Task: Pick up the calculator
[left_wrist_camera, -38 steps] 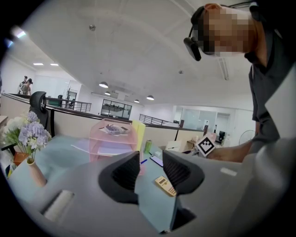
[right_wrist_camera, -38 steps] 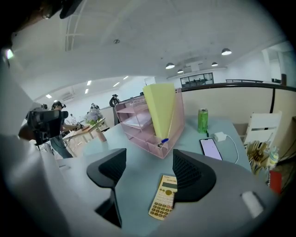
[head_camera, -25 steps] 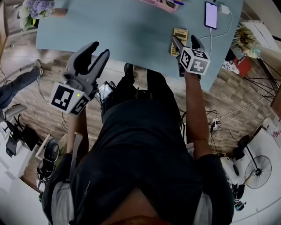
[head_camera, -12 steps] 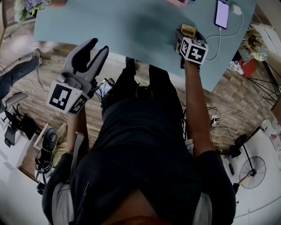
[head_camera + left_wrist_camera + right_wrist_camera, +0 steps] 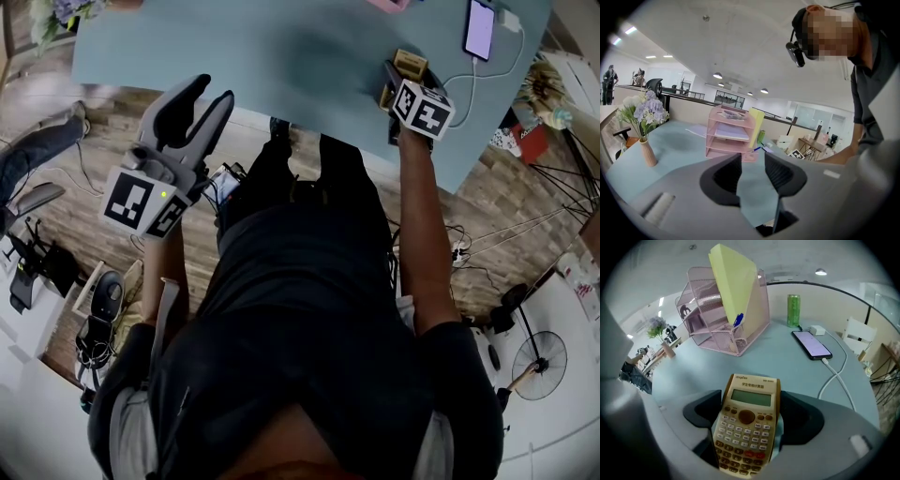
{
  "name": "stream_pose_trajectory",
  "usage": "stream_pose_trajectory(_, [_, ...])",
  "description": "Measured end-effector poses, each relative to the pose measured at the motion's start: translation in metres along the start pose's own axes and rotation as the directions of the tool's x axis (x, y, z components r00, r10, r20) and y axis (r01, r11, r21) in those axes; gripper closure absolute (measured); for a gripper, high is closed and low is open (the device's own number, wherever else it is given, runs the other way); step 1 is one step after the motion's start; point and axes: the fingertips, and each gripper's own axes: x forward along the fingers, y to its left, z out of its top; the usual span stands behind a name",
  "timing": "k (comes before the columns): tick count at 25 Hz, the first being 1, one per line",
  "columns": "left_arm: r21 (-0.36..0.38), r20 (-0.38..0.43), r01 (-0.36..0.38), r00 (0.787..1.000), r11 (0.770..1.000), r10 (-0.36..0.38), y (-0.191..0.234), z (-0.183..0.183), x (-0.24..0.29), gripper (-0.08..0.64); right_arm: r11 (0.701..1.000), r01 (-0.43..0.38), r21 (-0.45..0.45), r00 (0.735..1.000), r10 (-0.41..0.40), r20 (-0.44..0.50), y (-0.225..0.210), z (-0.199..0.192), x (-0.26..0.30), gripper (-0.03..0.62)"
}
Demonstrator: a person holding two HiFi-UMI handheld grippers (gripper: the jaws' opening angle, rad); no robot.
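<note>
While the right gripper [image 5: 406,79] hangs tilted down over the near right part of the pale blue counter [image 5: 281,56], its fingers [image 5: 701,411] stand spread to their widest, having just been opening. Between them lies the calculator [image 5: 746,427]. It is yellowish, face up and flat on the counter, its display at the far end and its keys at the near end. Each long edge runs just beside a finger; whether the pads touch it cannot be told, and it shows no sign of being lifted. In the head view the calculator [image 5: 410,64] pokes out just beyond that gripper's marker cube.

Farther away and to the right lies a phone [image 5: 812,344] with its screen lit, and a white cable [image 5: 836,376] runs from its near end toward the near right. A green can [image 5: 793,310] stands upright beyond the phone. To the far left of the calculator sits a pink mesh file tray [image 5: 726,319] with a yellow folder [image 5: 733,291] upright in it.

The left gripper [image 5: 202,94] is held off the counter's near edge at the left, well apart from the calculator. Its fingers [image 5: 729,176] are a little apart with nothing between them. A vase of flowers [image 5: 644,122] stands at the counter's far left.
</note>
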Motion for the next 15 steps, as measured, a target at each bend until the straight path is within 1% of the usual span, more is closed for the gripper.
stream_pose_trajectory(2, [0.006,0.004,0.005,1.0,1.0,-0.005,0.0,0.002,-0.002,0.356,0.999,-0.028,0.025,0.999,0.027,0.043,0.005,0.008,-0.01,0.208])
stream_pose_trajectory(4, [0.013,0.008,0.011,1.0,1.0,-0.011,0.0,0.004,-0.003,0.356,0.998,-0.051,0.042,0.995,0.047,0.085,0.009,0.015,-0.022,0.229])
stream_pose_trajectory(5, [0.017,0.011,0.014,1.0,1.0,-0.015,-0.001,0.006,-0.003,0.356,0.997,-0.057,0.047,0.993,0.052,0.103,0.01,0.019,-0.028,0.229])
stream_pose_trajectory(10, [0.038,0.034,0.025,0.999,0.999,-0.027,-0.002,0.014,-0.01,0.356,0.997,-0.062,0.043,0.986,0.055,0.155,0.013,0.026,-0.05,0.233])
stream_pose_trajectory(15, [0.059,0.057,0.03,0.998,0.998,-0.033,0.002,0.024,-0.034,0.356,0.998,-0.051,0.036,0.974,0.042,0.224,0.03,0.035,-0.079,0.239])
